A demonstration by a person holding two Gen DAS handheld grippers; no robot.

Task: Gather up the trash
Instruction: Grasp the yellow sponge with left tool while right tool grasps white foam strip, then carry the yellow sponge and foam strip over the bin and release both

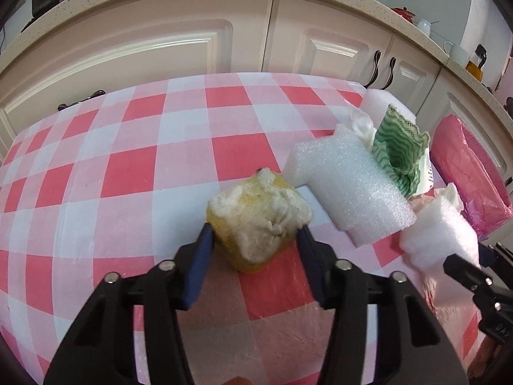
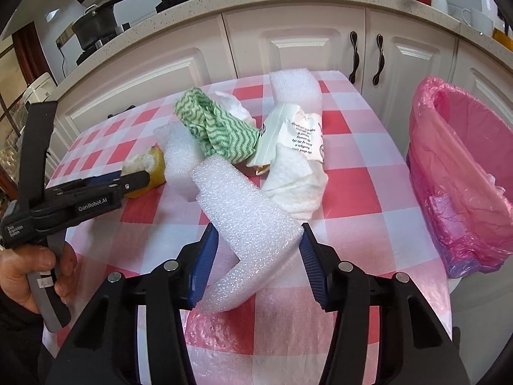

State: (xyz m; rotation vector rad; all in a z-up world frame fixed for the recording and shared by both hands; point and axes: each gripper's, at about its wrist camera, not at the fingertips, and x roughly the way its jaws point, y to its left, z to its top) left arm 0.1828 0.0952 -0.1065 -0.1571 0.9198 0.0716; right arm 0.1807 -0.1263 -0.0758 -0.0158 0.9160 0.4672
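The left gripper [image 1: 256, 234] is pinching a yellow fruit peel chunk [image 1: 259, 218] between its blue pads, the chunk sitting at its twelve o'clock on the checked tablecloth [image 1: 128, 166]. The right gripper [image 2: 259, 240] is clamping a white foam strip [image 2: 247, 221]; the pink-lined bin [image 2: 461, 173] is standing at two o'clock.

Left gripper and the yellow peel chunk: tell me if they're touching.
Touching. The left wrist view shows both blue pads of the left gripper pressed against the sides of the yellow peel chunk.
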